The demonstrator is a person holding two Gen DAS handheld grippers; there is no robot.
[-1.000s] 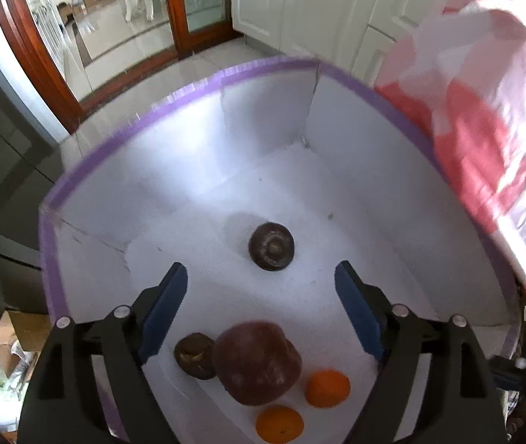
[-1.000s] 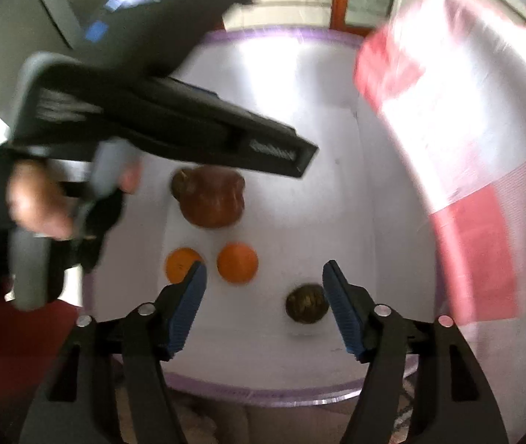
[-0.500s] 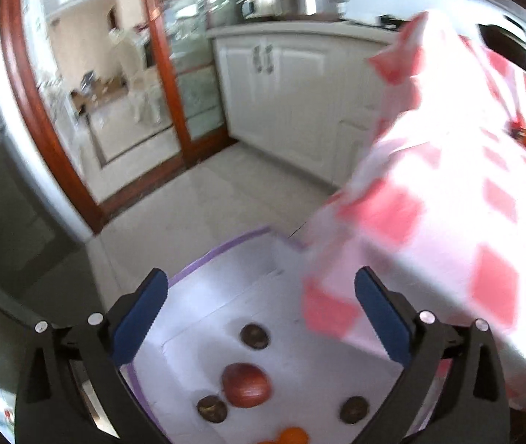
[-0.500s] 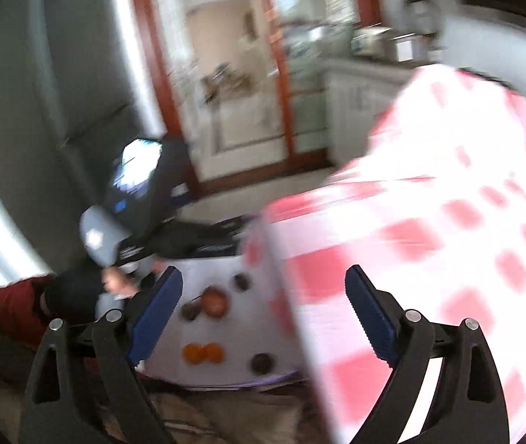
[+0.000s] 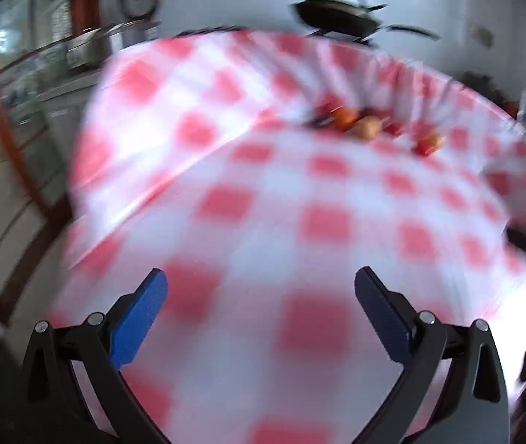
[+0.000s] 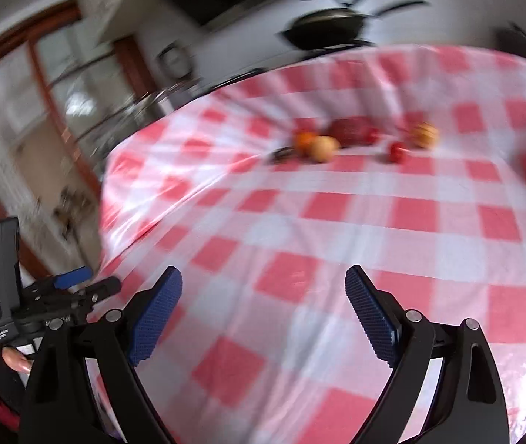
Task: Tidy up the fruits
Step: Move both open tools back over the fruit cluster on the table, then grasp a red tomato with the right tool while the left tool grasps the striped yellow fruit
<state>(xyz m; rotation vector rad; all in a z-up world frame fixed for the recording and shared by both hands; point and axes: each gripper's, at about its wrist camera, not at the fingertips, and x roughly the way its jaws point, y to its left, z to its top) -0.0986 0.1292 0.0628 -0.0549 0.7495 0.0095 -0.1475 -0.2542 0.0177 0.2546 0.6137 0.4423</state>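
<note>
Several fruits lie in a loose group at the far side of a table with a red and white checked cloth (image 6: 337, 229): a large dark red fruit (image 6: 349, 131), a pale round fruit (image 6: 322, 148), an orange (image 6: 302, 137), a small red fruit (image 6: 396, 151) and a yellow-orange fruit (image 6: 425, 134). The group is blurred in the left wrist view (image 5: 359, 122). My left gripper (image 5: 261, 299) is open and empty above the near cloth. My right gripper (image 6: 263, 296) is open and empty, far from the fruits. The left gripper also shows at the right wrist view's lower left (image 6: 59, 292).
A dark pan (image 6: 329, 29) sits on a counter behind the table. Wooden-framed glass doors (image 5: 7, 85) stand to the left. The cloth hangs over the table's left edge (image 6: 114, 192). Both views are motion-blurred.
Both grippers have swung up and away from the white purple-rimmed box of fruits on the floor to face the table top. The box has left both views. Both stay open.
</note>
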